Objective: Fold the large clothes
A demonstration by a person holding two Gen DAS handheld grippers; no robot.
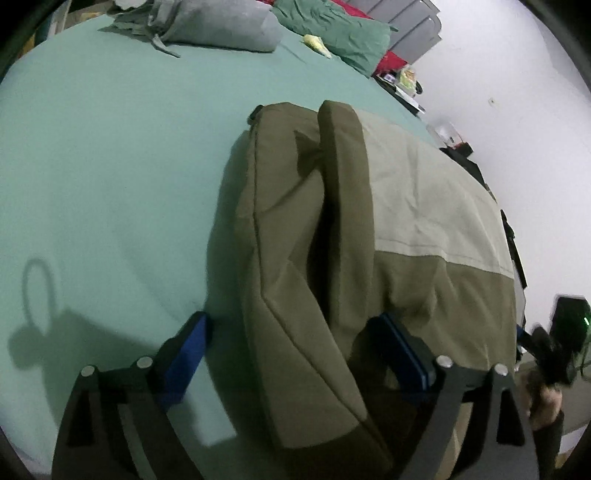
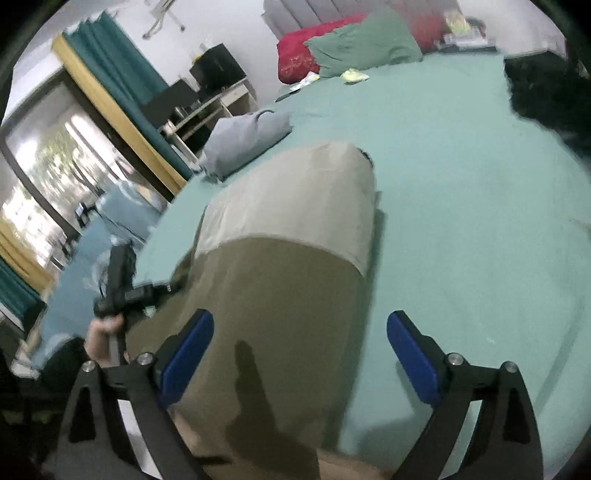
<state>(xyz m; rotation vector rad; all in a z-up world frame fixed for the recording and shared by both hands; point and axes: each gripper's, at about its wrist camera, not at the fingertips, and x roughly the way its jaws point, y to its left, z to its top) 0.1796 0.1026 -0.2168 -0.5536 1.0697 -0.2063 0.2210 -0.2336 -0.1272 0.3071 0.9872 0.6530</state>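
Observation:
An olive and beige garment [image 1: 406,206] lies partly folded on the green bed sheet [image 1: 110,166]. An olive sleeve [image 1: 347,192] is laid lengthwise over its left half. My left gripper [image 1: 299,343] is open, its blue pads on either side of the garment's near left edge, not closed on it. In the right wrist view the same garment [image 2: 280,236] lies ahead. My right gripper [image 2: 301,347] is open just above the olive near end, holding nothing. The left gripper [image 2: 122,291] shows at the garment's left side.
A folded grey garment [image 1: 221,29] and a green pillow [image 1: 332,29] lie at the far end of the bed, with a red pillow [image 2: 299,55] behind. A black item [image 2: 546,92] sits at the bed's far right. A window and desk stand to the left.

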